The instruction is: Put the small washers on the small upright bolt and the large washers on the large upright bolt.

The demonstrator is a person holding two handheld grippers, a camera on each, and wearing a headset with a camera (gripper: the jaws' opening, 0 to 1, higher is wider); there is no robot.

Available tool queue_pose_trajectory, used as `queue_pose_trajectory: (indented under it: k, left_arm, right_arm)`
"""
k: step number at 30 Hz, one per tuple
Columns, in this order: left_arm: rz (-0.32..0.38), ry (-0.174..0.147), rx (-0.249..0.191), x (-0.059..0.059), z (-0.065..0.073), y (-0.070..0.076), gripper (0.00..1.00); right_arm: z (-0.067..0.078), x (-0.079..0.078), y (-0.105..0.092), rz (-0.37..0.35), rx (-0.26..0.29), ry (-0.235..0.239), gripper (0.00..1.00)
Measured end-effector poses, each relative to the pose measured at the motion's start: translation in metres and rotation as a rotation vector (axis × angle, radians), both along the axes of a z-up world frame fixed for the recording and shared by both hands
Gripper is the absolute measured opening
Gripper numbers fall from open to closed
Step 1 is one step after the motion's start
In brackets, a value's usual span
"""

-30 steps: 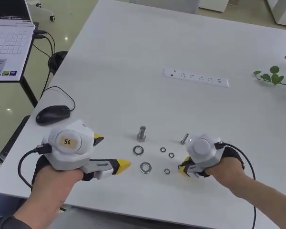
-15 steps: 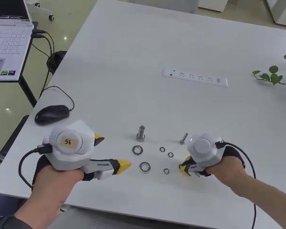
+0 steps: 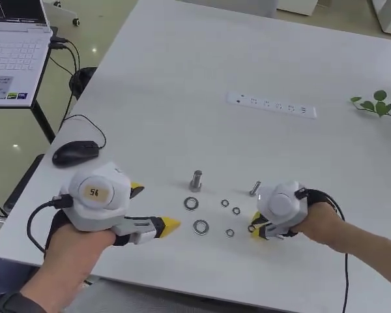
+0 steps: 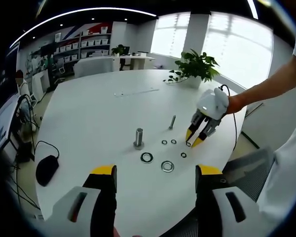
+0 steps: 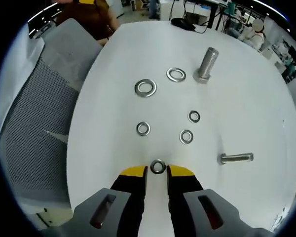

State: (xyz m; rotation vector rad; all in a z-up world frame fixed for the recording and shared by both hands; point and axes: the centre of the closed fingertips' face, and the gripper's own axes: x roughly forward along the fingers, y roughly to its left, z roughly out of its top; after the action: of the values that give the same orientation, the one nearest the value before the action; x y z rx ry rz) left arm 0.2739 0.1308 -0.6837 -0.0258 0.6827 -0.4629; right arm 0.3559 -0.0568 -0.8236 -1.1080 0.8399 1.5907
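The large bolt (image 3: 196, 180) and the small bolt (image 3: 255, 188) stand upright on the white table (image 3: 182, 78). Two large washers (image 3: 191, 203) (image 3: 201, 227) lie in front of the large bolt. Three small washers (image 3: 225, 203) (image 3: 236, 210) (image 3: 229, 233) lie between the bolts. My right gripper (image 3: 253, 228) sits low on the table, shut on a fourth small washer (image 5: 158, 166) that lies flat between its yellow tips (image 5: 136, 172). My left gripper (image 3: 153, 207) hovers open to the left of the large washers (image 4: 167, 166), with nothing between its jaws.
A white power strip (image 3: 272, 105) lies farther back on the table. A black mouse (image 3: 75, 152) rests near the left edge, with a laptop (image 3: 13, 59) on a side stand beyond it. A plant (image 3: 381, 104) reaches in at the right.
The head camera has shifted slightly. Both grippers stay in about the same places, and the washers and bolts have not moved.
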Motion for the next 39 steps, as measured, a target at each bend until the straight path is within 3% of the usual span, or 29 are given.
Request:
queue_pose_trajectory:
  k: [6, 12, 21, 39]
  left_arm:
    - [-0.002, 0.002, 0.003, -0.0005, 0.0, -0.0005, 0.64]
    - [0.0, 0.003, 0.004, 0.0, 0.0003, 0.0006, 0.64]
    - [-0.008, 0.004, 0.004, 0.0037, -0.0002, -0.0023, 0.64]
    - [-0.009, 0.004, 0.006, 0.0034, 0.0003, -0.0019, 0.64]
  right_arm:
    - [-0.0001, -0.0007, 0.0003, 0.154, -0.023, -0.021, 0.17]
    - [0.0001, -0.0032, 0.0009, 0.25, -0.034, -0.031, 0.17]
    - [-0.0008, -0.0028, 0.001, 0.304, -0.034, -0.029, 0.17]
    - [-0.0011, -0.0003, -0.0005, 0.148, -0.015, -0.007, 0.13]
